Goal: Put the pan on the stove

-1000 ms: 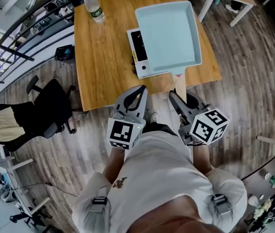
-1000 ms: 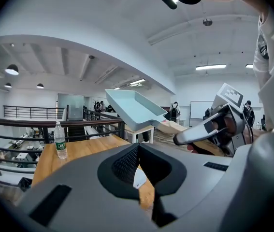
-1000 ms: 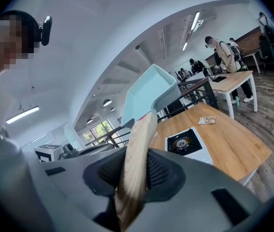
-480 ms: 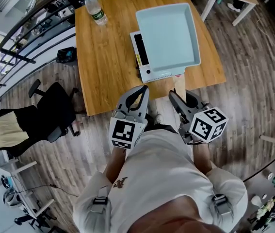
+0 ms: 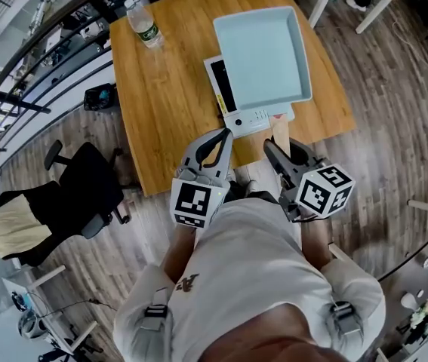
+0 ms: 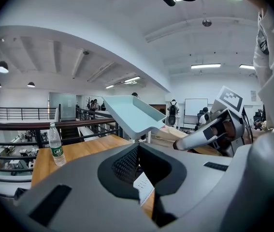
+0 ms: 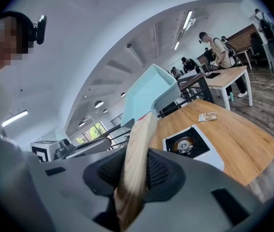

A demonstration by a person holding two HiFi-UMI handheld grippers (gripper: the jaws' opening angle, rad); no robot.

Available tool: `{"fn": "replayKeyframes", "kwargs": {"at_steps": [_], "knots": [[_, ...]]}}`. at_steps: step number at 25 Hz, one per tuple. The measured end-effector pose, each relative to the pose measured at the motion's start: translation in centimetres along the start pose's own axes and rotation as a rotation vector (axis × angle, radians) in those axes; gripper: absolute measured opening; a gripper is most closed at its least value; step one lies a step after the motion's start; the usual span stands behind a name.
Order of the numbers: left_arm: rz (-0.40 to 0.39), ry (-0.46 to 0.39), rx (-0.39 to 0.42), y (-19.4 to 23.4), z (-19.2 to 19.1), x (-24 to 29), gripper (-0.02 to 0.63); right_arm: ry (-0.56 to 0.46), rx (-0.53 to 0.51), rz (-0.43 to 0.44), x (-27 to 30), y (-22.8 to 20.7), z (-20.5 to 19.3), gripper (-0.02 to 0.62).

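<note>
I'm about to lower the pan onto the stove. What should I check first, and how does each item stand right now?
1. Grip: right gripper clamped on the wooden handle: ok.
2. Position: pan held above the stove: ok.
3. Landing spot: burner bare: ok.
4. Other hand: left gripper empty, clear of the pan: ok.
5. Clutter: bottle far from the stove: ok.
6. Pan level: cannot tell.
</note>
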State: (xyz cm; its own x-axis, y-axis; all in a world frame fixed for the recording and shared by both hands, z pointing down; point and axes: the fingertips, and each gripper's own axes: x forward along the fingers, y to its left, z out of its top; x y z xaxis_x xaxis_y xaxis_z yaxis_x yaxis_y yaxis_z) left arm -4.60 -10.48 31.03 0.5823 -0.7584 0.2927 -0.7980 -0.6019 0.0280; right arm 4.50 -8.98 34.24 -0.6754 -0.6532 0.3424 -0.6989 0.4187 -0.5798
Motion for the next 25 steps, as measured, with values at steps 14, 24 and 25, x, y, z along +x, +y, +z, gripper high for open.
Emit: {"fn": "replayKeyframes", "kwargs": {"at_steps": [14, 24, 25], "knots": [[-0.078, 0.015, -0.019, 3.2, -0.6, 2.2, 0.018, 0.008, 0.032, -0.075, 3.3, -0.9, -0.3, 0.106], [-0.026, 0.070, -0.029, 4.6, -1.7, 5.5, 0.018, 0.060, 0.056, -0.043, 5.3, -3.7, 0.0, 0.106], [-0.019, 0.074, -0.033, 4.8, -1.9, 5.8, 0.018, 0.067, 0.058, -0.039, 5.5, -4.0, -0.1, 0.106]]}}
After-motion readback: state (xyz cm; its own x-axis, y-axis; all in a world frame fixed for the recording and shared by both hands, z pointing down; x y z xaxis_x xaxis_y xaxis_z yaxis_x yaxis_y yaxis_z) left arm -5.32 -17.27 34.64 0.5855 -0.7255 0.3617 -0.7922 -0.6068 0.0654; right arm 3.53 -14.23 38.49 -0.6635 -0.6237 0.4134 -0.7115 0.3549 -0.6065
